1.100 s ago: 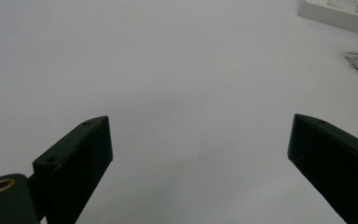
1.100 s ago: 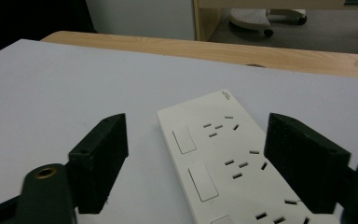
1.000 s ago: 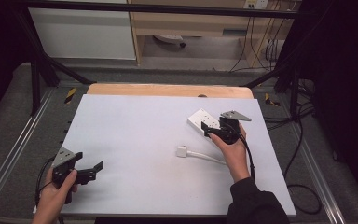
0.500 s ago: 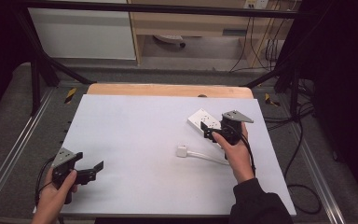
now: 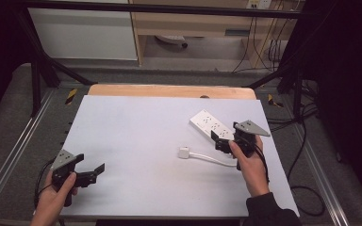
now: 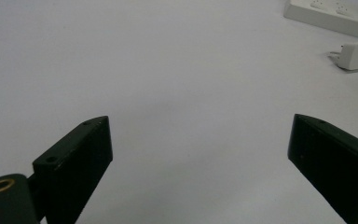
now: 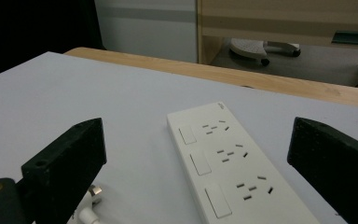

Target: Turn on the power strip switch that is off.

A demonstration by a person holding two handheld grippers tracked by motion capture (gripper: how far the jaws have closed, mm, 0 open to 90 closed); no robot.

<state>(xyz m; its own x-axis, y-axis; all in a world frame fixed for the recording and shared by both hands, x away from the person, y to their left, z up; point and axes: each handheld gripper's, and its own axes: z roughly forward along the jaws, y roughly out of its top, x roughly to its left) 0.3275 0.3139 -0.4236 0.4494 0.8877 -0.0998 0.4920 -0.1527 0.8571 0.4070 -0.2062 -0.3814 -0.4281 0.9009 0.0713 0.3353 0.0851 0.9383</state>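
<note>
Power strip [image 5: 210,125]: white, three outlets with a switch beside each, laid flat on the white table [image 5: 136,141] and angled. It is taken as the landmark for all entries below. In the right gripper view it [image 7: 228,163] is seen between the two jaws but beyond them, untouched.

Plug [image 5: 185,153]: white, lying on the table near the strip, on the side toward the person. A white cable [image 5: 212,159] is run from it toward the right hand. It is apart from the strip. In the left gripper view the plug [image 6: 355,55] is seen just below the strip [image 6: 331,11].

Right gripper [image 5: 222,141]: held in the right hand [image 5: 252,165] just beside the strip's near end, pointed along the strip. The jaws are spread wide and have just been opening; nothing is gripped between them. A grey plate is carried on top.

Left gripper [image 5: 96,172]: held in the left hand [image 5: 56,190], well apart from the strip, at the table's near left corner. The jaws are spread wide over bare tabletop, nothing between them.
</note>
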